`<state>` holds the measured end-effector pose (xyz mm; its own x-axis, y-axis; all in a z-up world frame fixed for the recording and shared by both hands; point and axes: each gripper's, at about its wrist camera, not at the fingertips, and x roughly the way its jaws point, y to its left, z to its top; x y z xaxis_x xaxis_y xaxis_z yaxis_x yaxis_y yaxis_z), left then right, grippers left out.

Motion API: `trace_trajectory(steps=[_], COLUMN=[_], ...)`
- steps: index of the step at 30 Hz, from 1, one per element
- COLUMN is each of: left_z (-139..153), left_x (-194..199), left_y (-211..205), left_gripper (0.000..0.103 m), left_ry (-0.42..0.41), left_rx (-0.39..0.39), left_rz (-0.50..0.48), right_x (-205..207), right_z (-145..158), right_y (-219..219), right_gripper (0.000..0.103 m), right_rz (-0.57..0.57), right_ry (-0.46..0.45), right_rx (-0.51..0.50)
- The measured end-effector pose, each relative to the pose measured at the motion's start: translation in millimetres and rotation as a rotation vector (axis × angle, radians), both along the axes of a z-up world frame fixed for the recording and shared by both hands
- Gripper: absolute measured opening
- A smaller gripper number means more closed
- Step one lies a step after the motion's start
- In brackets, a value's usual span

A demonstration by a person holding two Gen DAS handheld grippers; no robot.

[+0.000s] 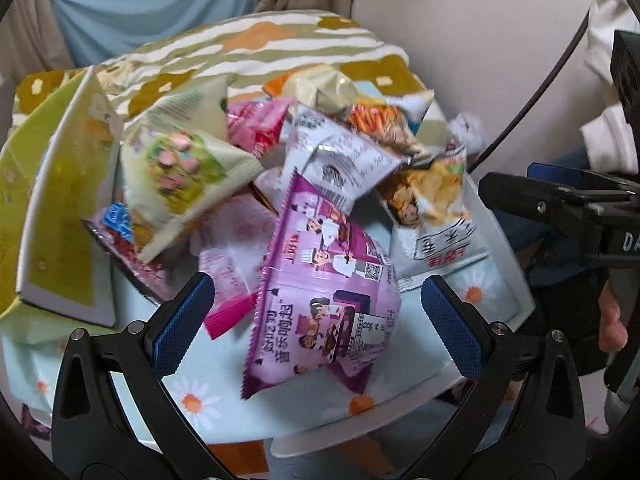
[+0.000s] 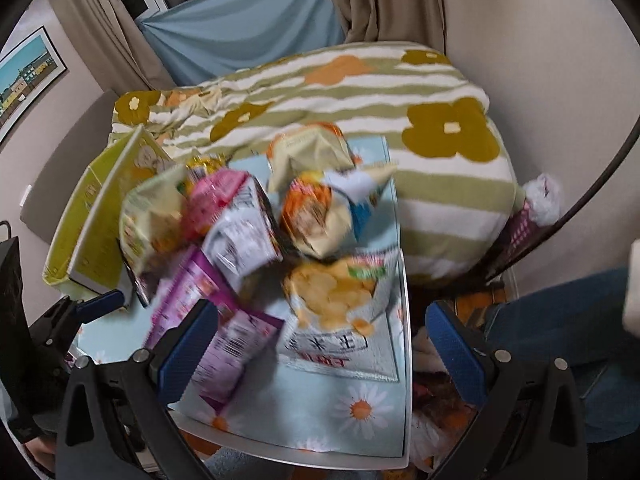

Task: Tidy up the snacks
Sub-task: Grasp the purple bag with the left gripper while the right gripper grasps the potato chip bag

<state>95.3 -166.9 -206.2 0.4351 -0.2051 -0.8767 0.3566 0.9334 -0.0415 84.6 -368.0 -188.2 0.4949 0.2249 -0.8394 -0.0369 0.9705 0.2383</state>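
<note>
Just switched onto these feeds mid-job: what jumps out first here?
A jumbled heap of snack packets covers the daisy-print table. Nearest the open left gripper lies a purple packet, with a chip bag to its right. Behind the table sits a striped flower-print cushion, and a yellow-green box stands at the pile's left edge.

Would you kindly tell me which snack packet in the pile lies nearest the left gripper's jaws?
The purple packet with cartoon figures: its lower end lies between the open jaws of the left gripper, while the others sit farther back.
</note>
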Motion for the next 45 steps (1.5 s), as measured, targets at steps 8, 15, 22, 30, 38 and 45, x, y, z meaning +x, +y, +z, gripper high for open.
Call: trace_trajectory(steps=[8, 15, 22, 30, 38, 45], left_z=[-36.7, -45.0, -43.4, -42.9, -38.2, -35.1], left_x=[8.5, 4.0, 3.5, 3.3, -6.0, -9.5], left_y=[-13.4, -12.6, -8.5, -8.6, -8.5, -8.2], left_gripper=[0.096, 0.074, 0.067, 0.064, 0.062, 0.061], left_ry=[0.048, 0.075, 0.091, 0.09, 0.082, 0.075], left_rx=[0.045, 0.004, -0.003, -0.009, -0.006, -0.01], left_rz=[-0.028, -0.053, -0.03, -0.001, 0.014, 0.031], right_x=[5.3, 11.7, 18.2, 29.2, 37.8, 24.3], right_z=[-36.9, -57.7, -73.3, -85.7, -88.1, -90.6], right_y=[9.0, 15.0, 20.0, 16.8, 24.0, 28.8], right_gripper=[0.097, 0.091, 0.089, 0.089, 0.089, 0.063], right_rz=[0.05, 0.068, 0.076, 0.065, 0.083, 0.133], right_ry=[0.011, 0.033, 0.053, 0.066, 0.048, 0.032], right_rx=[0.007, 0.023, 0.022, 0.022, -0.032, -0.062])
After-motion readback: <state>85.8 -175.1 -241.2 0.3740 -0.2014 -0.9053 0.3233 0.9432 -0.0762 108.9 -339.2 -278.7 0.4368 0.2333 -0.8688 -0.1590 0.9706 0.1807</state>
